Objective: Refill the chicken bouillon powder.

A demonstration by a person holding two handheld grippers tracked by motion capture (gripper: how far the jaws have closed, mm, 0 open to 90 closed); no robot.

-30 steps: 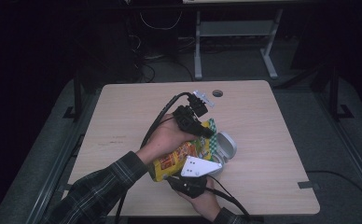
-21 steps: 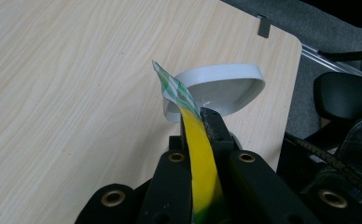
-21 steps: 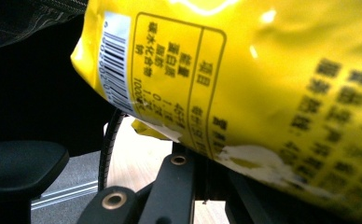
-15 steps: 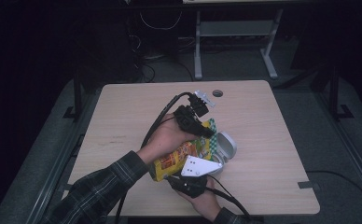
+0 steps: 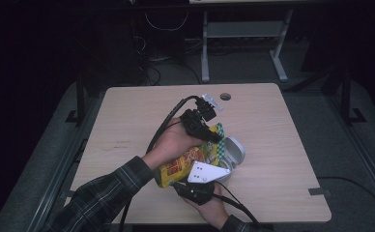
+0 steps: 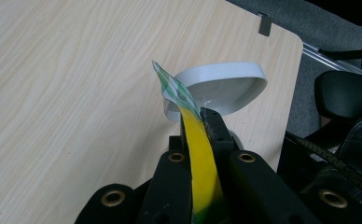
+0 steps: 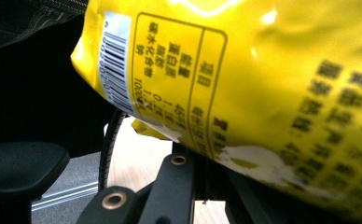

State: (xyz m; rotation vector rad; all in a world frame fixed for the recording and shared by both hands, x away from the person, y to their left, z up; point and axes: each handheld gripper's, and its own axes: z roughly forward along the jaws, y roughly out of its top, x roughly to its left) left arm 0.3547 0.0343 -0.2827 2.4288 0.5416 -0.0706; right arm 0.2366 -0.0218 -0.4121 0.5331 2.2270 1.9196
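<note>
High view: yellow snack bag [image 5: 188,162] held over bench [image 5: 282,145] by both grippers.
Left gripper [image 5: 201,126] jaws pinched the bag's top edge; right gripper [image 5: 198,185] jaws clamped its bottom; white bowl [image 5: 234,151] sat just right.

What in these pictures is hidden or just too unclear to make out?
- Yellow snack bag, high view: its front print is covered by the left hand and the grey plate of the right gripper.
- Grey round bowl, high view: partly behind the bag, so any contents can't be seen.
- Small print on the bag, right gripper view: blurred and cut off by the frame edge.
- Left gripper, left gripper view: bag edge hides its pads.
</note>
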